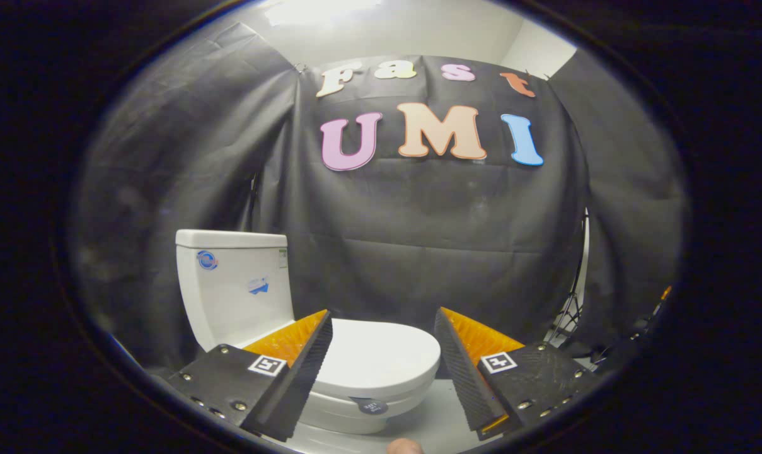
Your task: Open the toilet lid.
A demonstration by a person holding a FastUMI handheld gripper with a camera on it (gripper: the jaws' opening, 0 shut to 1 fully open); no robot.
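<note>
A white toilet stands ahead of me with its lid down flat over the bowl. Its tank rises behind the left finger, carrying a few small stickers. A dark round sticker sits on the bowl's front rim. My gripper is open, its two fingers spread wide. The lid shows in the gap between them, lying a little beyond and below the fingertips. Neither finger touches the toilet.
Black cloth walls close the booth behind and on both sides of the toilet. A stand with thin legs is at the right, beyond the right finger. The floor under the bowl is pale. A fingertip of a person shows below the fingers.
</note>
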